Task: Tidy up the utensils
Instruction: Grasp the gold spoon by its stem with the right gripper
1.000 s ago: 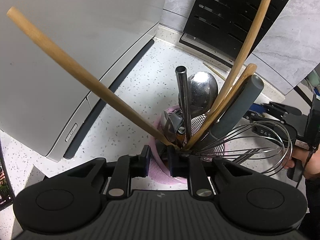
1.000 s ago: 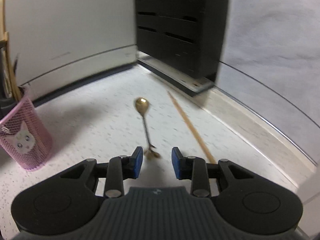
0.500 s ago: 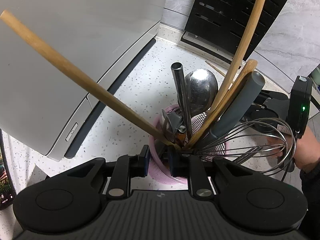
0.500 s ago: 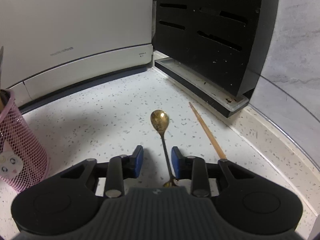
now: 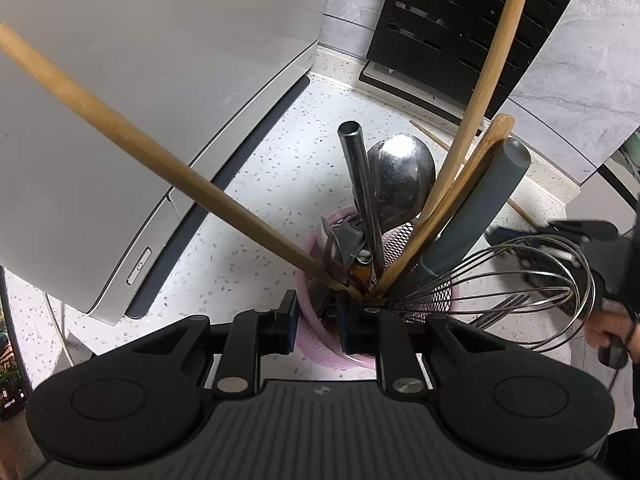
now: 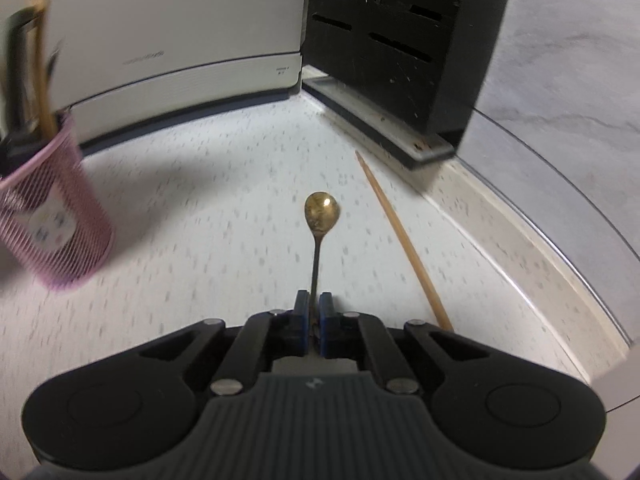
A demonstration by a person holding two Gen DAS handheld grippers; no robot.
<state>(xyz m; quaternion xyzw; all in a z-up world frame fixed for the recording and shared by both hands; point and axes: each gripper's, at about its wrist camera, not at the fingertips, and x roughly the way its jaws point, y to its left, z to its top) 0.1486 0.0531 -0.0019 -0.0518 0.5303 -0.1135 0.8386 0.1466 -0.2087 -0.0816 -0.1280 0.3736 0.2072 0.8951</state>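
Note:
My left gripper [image 5: 316, 322] is shut on the near rim of the pink mesh utensil holder [image 5: 316, 340]. The holder is full: wooden handles, a steel ladle [image 5: 400, 178], a grey handle [image 5: 476, 216] and a wire whisk [image 5: 520, 292]. My right gripper [image 6: 314, 312] is shut on the handle of a small gold spoon [image 6: 321, 210], whose bowl points away over the counter. The pink holder [image 6: 52, 216] stands at the left of the right wrist view. A single wooden chopstick [image 6: 404, 240] lies on the counter to the right of the spoon.
A white appliance [image 6: 180, 32] stands along the back left. A black slotted knife rack [image 6: 400, 40] stands in the back corner on the speckled white counter [image 6: 200, 220]. A grey marble wall [image 6: 560, 100] rises on the right. The other hand-held gripper [image 5: 580, 248] shows right of the holder.
My right gripper moved over the gold spoon and shut on its handle; it was open before. The left gripper kept its hold on the pink holder.

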